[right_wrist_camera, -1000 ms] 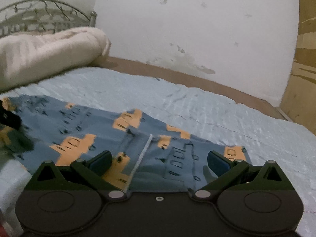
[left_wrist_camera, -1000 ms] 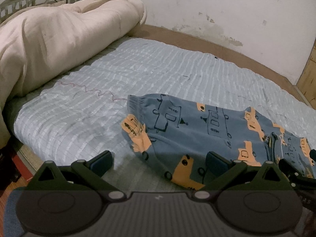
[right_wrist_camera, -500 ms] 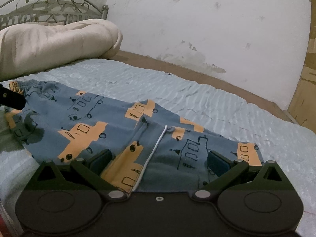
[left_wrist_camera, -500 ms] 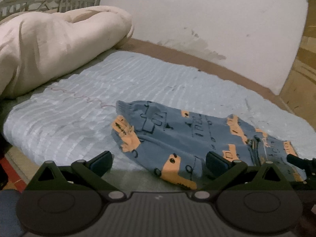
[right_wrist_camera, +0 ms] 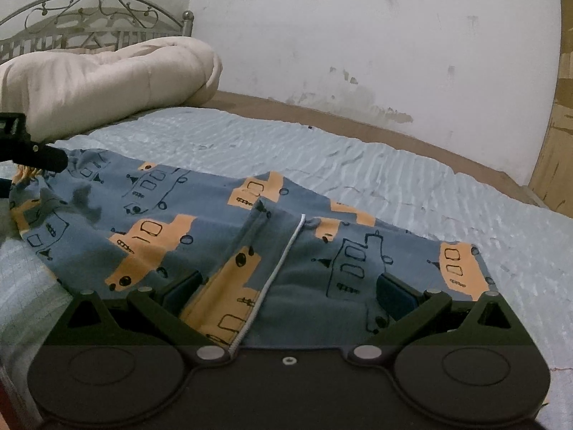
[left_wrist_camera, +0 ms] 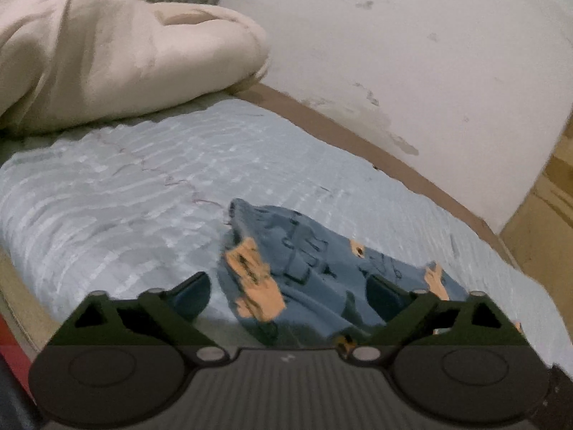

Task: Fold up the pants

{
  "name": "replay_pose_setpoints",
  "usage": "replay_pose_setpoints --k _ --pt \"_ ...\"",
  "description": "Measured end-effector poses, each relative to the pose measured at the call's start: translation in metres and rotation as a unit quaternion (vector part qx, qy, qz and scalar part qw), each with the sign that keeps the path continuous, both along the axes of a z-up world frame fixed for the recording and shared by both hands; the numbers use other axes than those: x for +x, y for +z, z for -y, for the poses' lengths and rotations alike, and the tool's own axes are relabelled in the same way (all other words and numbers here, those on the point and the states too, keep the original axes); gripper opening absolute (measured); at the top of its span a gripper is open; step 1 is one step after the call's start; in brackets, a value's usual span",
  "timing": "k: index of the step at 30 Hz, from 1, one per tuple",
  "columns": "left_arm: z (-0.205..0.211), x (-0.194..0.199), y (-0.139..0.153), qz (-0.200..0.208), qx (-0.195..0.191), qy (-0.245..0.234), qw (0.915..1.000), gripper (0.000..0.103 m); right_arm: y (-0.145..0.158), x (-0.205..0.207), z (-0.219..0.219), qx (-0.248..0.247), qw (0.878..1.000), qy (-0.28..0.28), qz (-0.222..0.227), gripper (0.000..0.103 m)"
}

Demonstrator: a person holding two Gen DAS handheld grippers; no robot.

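On a bed's pale blue ribbed mattress cover (right_wrist_camera: 358, 150), blue pants printed with orange vehicles (right_wrist_camera: 200, 222) lie spread and rumpled, a white drawstring (right_wrist_camera: 283, 268) trailing toward the camera; the right gripper (right_wrist_camera: 288, 286) hovers over the near edge, jaws apart and empty; the left gripper (left_wrist_camera: 286, 286), jaws likewise spread with nothing between them, faces the bunched end of the pants, its view blurred; the fold appears barely begun; the next move likely calls for both grippers to pinch a fabric edge and carry it over; a cream comforter (right_wrist_camera: 107, 79) sits piled by the metal headboard (right_wrist_camera: 89, 18)
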State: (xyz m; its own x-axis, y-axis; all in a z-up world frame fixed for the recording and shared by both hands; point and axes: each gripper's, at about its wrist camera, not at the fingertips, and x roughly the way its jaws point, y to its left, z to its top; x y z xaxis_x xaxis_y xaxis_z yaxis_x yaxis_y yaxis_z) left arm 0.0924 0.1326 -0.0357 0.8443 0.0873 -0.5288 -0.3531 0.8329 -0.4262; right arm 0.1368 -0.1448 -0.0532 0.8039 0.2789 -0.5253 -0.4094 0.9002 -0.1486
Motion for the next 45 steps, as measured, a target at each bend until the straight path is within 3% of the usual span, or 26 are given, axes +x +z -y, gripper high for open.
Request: replay_pose_setpoints --k 12,20,30,34,39,45 --pt "-0.015 -0.001 0.002 -0.021 -0.037 0.053 0.9977 0.067 -0.002 -0.001 0.002 0.008 1.000 -0.002 0.000 0.102" --pt "-0.016 0.002 0.007 -0.034 -0.042 0.059 0.9968 0.059 -0.001 0.000 0.004 0.012 1.000 -0.002 -0.002 0.102" --pt "-0.015 0.004 0.012 -0.037 -0.033 0.067 0.9965 0.024 -0.001 0.000 0.005 0.014 1.000 -0.003 -0.002 0.102" --pt "-0.015 0.004 0.017 -0.030 -0.027 0.064 0.9972 0.020 0.005 0.000 0.005 0.023 1.000 -0.018 -0.009 0.102" --pt "-0.007 0.004 0.030 -0.011 -0.006 0.054 0.9984 0.017 0.036 -0.001 0.012 0.082 0.996 -0.031 -0.002 0.102" --pt "0.013 0.008 0.057 0.027 0.028 0.025 0.9989 0.017 0.049 0.014 0.020 0.067 0.994 -0.080 -0.037 0.102"
